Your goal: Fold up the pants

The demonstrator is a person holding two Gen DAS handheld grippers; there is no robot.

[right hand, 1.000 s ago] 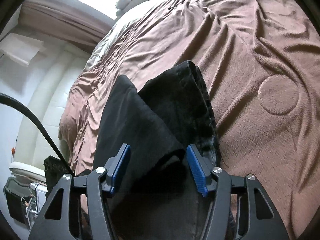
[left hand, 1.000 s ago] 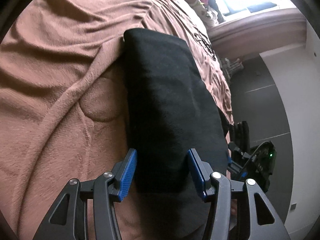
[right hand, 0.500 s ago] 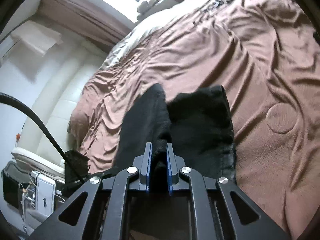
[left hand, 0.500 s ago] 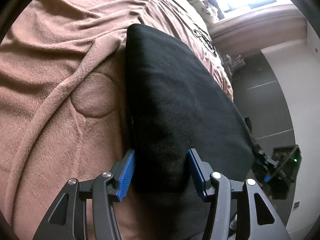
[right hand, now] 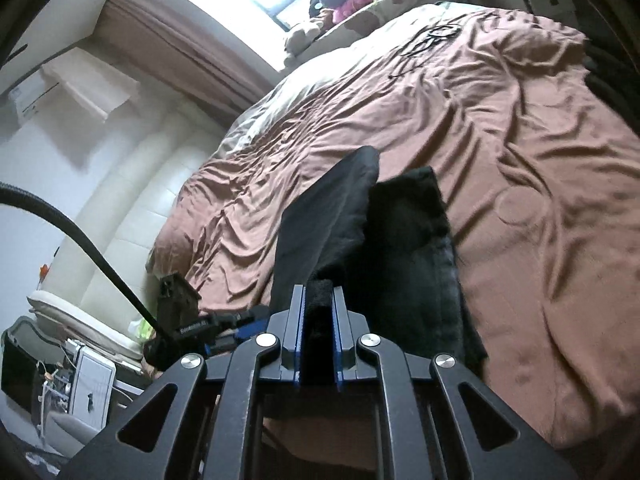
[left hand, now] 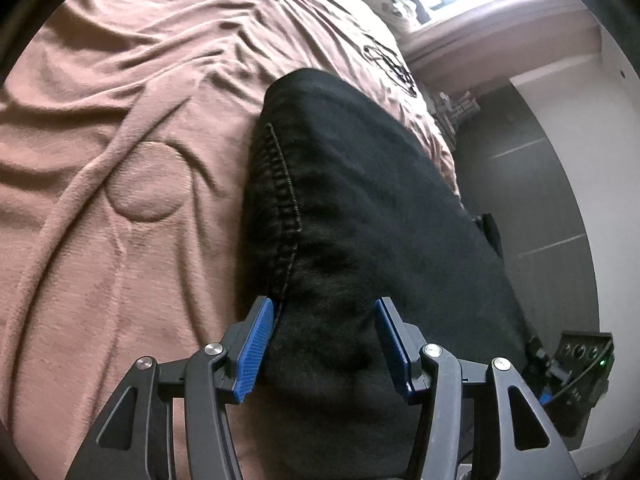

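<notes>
Black pants (left hand: 360, 208) lie on the brown-blanketed bed (left hand: 120, 160).

Matt black pants (left hand: 360, 200) — cloth (coarse-stitched seam)

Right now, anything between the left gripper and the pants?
Nothing visible. The black pants already lie between the open left gripper's pads; the right gripper is shut on another fold of them, above the brown bedspread.

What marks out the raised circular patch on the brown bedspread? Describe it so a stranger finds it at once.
Start at the wide brown fleece bedspread covering the bed. Find the black folded pants lying on it; the raised circular patch sits just beside their stitched seam edge in the left wrist view. It is the only smooth, round embossed disc among long irregular wrinkles, with a raised cord-like line curving past it.
</notes>
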